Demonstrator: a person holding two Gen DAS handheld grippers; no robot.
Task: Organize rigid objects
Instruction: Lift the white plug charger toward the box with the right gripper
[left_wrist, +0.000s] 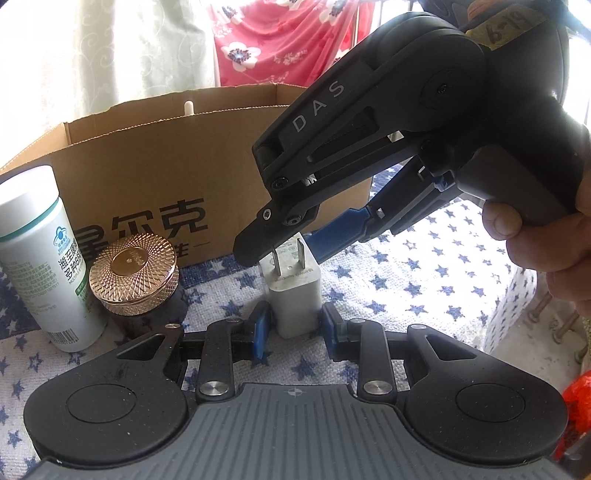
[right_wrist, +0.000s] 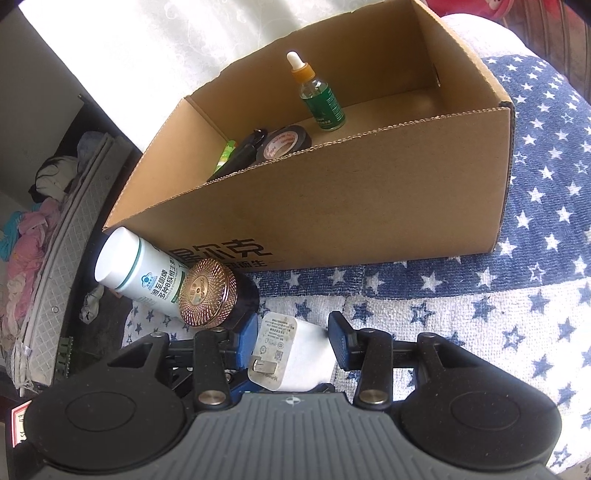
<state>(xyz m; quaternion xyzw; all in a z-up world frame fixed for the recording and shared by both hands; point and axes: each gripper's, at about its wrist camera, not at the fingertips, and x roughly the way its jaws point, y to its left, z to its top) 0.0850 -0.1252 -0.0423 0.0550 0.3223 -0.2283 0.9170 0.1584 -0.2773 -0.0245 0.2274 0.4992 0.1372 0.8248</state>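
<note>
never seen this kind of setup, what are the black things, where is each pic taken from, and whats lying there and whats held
No robot here: a person's hand holds hand-squeezed tongs, one pair per hand, each carrying a camera looking along its fingers. One picture looks out from the left tongs, the other from the right tongs. On a blue-and-white starred cloth stand a brown cardboard box, a white plastic bottle and a dark jar with a gold lid. The left tongs grip an upright white plug-in charger; the right tongs straddle its top, contact unclear.
</note>
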